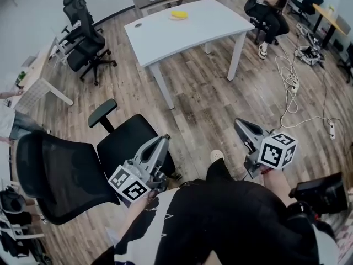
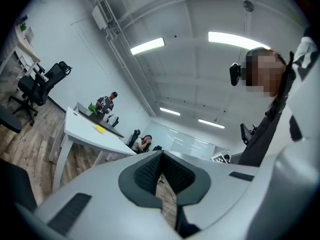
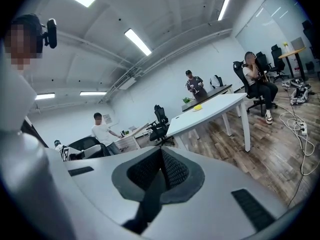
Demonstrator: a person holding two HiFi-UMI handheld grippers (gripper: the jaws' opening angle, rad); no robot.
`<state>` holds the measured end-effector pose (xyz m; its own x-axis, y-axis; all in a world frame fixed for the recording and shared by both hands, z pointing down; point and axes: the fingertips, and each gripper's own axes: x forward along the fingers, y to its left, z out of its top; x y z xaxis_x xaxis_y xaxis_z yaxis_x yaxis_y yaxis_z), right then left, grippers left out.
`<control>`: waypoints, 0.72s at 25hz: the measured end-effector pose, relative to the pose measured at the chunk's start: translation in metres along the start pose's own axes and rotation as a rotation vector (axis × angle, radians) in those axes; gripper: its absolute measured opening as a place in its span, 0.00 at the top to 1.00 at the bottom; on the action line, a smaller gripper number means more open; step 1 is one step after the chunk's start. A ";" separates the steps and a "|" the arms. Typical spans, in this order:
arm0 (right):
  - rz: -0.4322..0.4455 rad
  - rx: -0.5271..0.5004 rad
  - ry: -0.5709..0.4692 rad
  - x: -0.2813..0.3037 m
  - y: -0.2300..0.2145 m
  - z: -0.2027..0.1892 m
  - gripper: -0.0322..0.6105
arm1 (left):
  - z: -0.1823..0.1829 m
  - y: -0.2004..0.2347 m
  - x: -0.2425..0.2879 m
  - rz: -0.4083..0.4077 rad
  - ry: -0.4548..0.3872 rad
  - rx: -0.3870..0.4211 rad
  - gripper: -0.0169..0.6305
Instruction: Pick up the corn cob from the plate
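The yellow corn cob (image 1: 178, 14) lies on a pale plate at the far side of the white table (image 1: 193, 29), well across the room from both grippers. It shows small in the left gripper view (image 2: 100, 129) and in the right gripper view (image 3: 198, 107). My left gripper (image 1: 164, 138) is held low over a black chair, jaws shut with nothing between them (image 2: 161, 156). My right gripper (image 1: 239, 122) hangs over the wooden floor, its pads also pressed together and empty (image 3: 161, 154).
A black office chair (image 1: 83, 167) stands right by my left gripper. More chairs (image 1: 84, 35) stand at the back left. A seated person (image 1: 270, 7) is right of the table, and two people stand further off. Cables (image 1: 289, 84) trail on the floor at right.
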<state>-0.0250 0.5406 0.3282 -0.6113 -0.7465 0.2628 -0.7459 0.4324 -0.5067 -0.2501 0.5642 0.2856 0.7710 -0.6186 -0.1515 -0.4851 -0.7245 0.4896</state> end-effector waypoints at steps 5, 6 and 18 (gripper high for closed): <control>0.017 -0.015 0.000 0.034 -0.038 0.043 0.93 | 0.025 0.024 0.042 -0.018 -0.096 0.006 0.95; 0.024 -0.018 0.008 0.040 -0.046 0.052 0.93 | 0.030 0.029 0.053 -0.014 -0.108 0.010 0.95; 0.097 -0.049 0.097 0.113 -0.139 0.142 0.93 | 0.046 0.096 0.177 0.105 -0.149 0.031 0.95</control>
<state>0.0472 0.3242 0.3122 -0.7022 -0.6486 0.2935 -0.6924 0.5261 -0.4938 -0.1790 0.3712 0.2661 0.6470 -0.7276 -0.2279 -0.5740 -0.6615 0.4826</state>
